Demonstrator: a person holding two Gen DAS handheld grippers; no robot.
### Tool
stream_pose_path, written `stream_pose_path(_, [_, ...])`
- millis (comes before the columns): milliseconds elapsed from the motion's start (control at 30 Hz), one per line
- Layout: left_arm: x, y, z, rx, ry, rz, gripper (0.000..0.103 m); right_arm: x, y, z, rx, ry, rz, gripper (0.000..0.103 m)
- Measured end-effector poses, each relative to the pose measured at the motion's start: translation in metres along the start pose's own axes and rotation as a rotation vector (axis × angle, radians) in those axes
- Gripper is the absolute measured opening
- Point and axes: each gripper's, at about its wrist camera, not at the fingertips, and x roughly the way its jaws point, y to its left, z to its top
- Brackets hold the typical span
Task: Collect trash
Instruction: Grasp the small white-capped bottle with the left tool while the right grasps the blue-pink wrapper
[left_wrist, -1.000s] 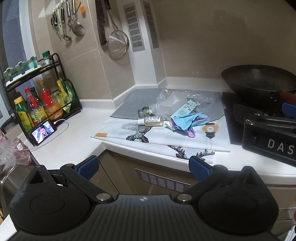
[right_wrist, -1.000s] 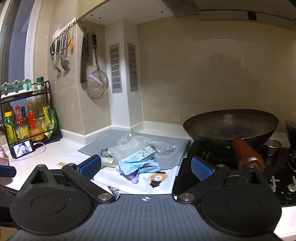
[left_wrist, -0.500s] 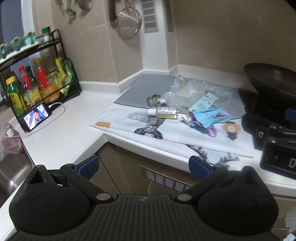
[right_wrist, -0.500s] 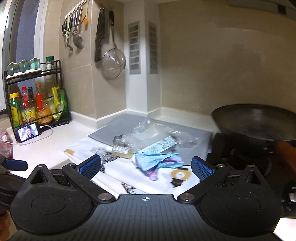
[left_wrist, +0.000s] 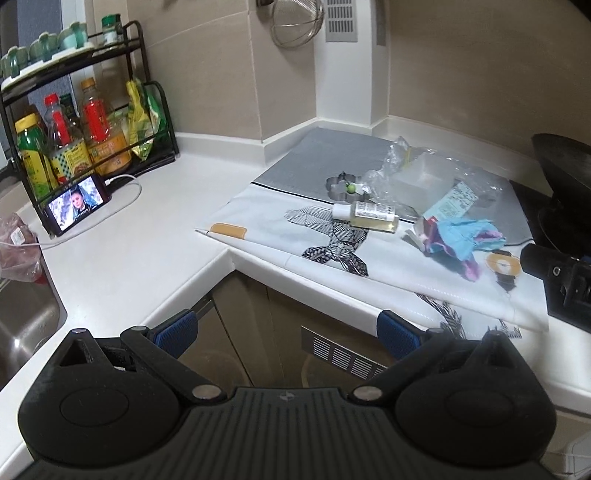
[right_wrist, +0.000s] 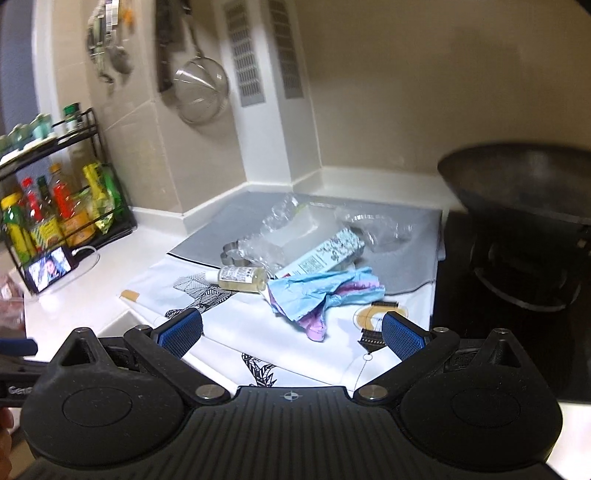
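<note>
My right tongs (right_wrist: 290, 334) have closed in on the crumpled paper (right_wrist: 321, 291) at centre frame, probably first pick; both tongs gape empty.

Your left gripper (left_wrist: 286, 334) hangs with jaws spread wide, gripping nothing. Your right gripper (right_wrist: 291, 330) is likewise splayed and empty, and what seems to be its body shows at the left view's right edge.

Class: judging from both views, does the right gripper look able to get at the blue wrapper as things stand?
Probably yes. The right gripper is open, holds nothing, and faces the blue wrapper, which lies on top of the mat with nothing between them.
</note>
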Motion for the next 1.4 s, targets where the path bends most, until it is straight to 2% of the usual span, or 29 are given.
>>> stream_pose_path(233, [0.031,-0.001,0.014,-0.003,-0.011,0.029,0.103,0.042,-0.026,0.009,0.162,0.088,0.031,0.103])
stream_pose_path(433, [0.061,-0.009,0.03,-0.001,0.035,0.016,0.103,0.057,-0.058,0.032,0.33,0.084,0.004,0.103])
stream_pose_path(567, [0.078,-0.018,0.042,0.005,0.047,-0.007,0.103,0.072,-0.073,0.037,0.426,0.129,0.019,0.103])
stream_pose_path(667, [0.095,-0.02,0.051,-0.053,0.078,-0.004,0.103,0.088,-0.07,0.033,0.432,0.16,0.02,0.103])
stream_pose_path(767, [0.113,-0.007,0.058,-0.206,0.128,-0.023,0.103,0.105,-0.067,0.03,0.429,0.192,0.024,0.103])
stream_pose_path(867, [0.131,0.002,0.071,-0.309,0.157,-0.069,0.103,0.119,-0.066,0.03,0.422,0.194,0.009,0.103])
stream_pose_path(967, [0.147,0.001,0.09,-0.342,0.172,-0.077,0.103,0.134,-0.062,0.033,0.403,0.205,-0.022,0.103])
stream_pose_path(1067, [0.165,-0.008,0.108,-0.369,0.193,-0.079,0.103,0.15,-0.062,0.035,0.418,0.227,-0.014,0.103])
stream_pose_path(1233, [0.21,-0.031,0.124,-0.403,0.301,-0.122,0.103,0.173,-0.056,0.036,0.365,0.246,-0.089,0.103])
stream_pose_path(1333, [0.235,-0.041,0.125,-0.438,0.346,-0.102,0.103,0.183,-0.057,0.034,0.359,0.25,-0.118,0.103])
stream_pose_path(1400, [0.245,-0.046,0.126,-0.444,0.349,-0.078,0.103,0.188,-0.059,0.033,0.379,0.251,-0.112,0.103])
